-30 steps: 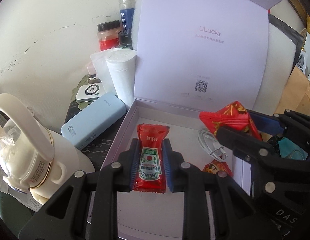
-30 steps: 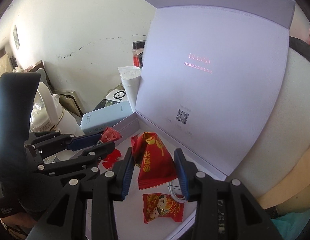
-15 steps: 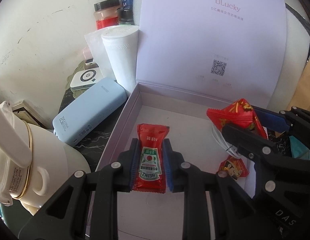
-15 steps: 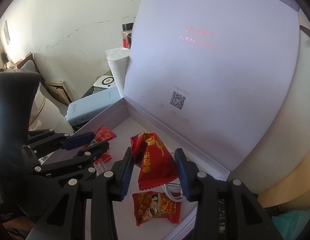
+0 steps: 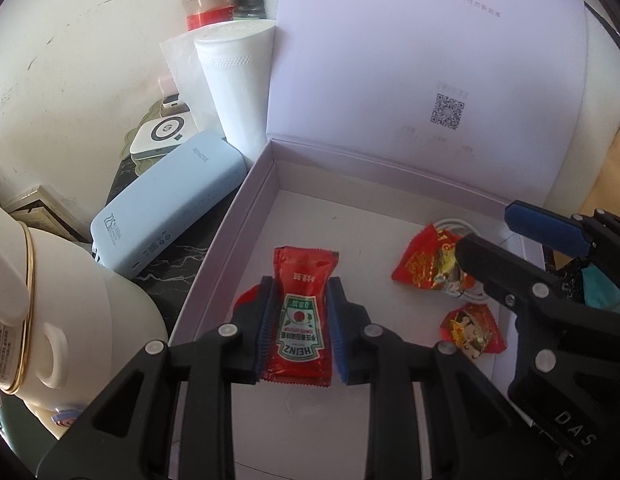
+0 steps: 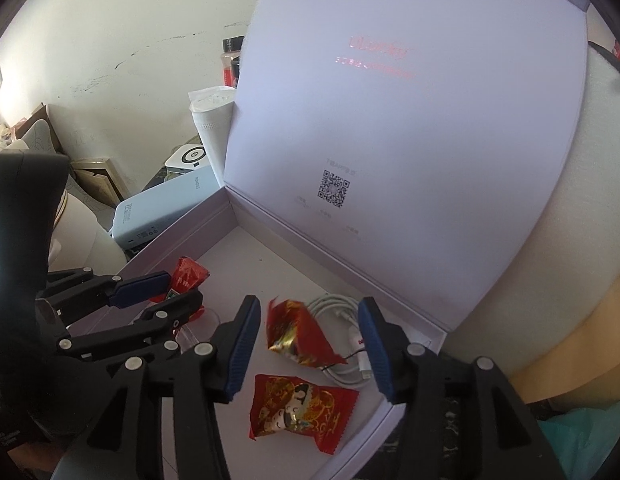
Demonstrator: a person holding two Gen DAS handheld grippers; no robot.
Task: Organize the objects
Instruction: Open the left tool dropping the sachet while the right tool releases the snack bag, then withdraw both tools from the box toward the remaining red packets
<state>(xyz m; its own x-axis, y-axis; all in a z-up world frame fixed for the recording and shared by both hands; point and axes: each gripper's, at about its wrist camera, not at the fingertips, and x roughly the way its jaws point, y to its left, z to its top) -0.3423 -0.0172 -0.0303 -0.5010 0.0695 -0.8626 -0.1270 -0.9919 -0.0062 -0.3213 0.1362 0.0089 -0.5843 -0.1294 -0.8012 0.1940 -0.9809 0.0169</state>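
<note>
An open lilac box (image 5: 230,232) has its lid (image 5: 429,60) standing upright behind it. My left gripper (image 5: 302,284) is low inside the box. Its pads still touch both long edges of a red Heinz ketchup packet (image 5: 302,320), and its jaws are opening. My right gripper (image 6: 308,304) is over the box's right side with its jaws opening. A red snack packet (image 6: 298,334) lies loose between them on a white cable (image 6: 341,312), and neither pad touches it. A second red snack packet (image 6: 302,408) lies on the box floor nearer to me.
Left of the box lie a pale blue power bank (image 5: 170,204) and a white charger pad (image 5: 162,138). A white kettle (image 5: 50,300) stands at the near left. A white paper roll (image 5: 238,80) and jars (image 5: 208,4) stand by the wall. White foam (image 6: 549,200) rises at the right.
Both grippers have sunk toward the box floor. The right jaws have spread, and the red snack packet has dropped out of them onto the cable. The left still has the ketchup packet.
</note>
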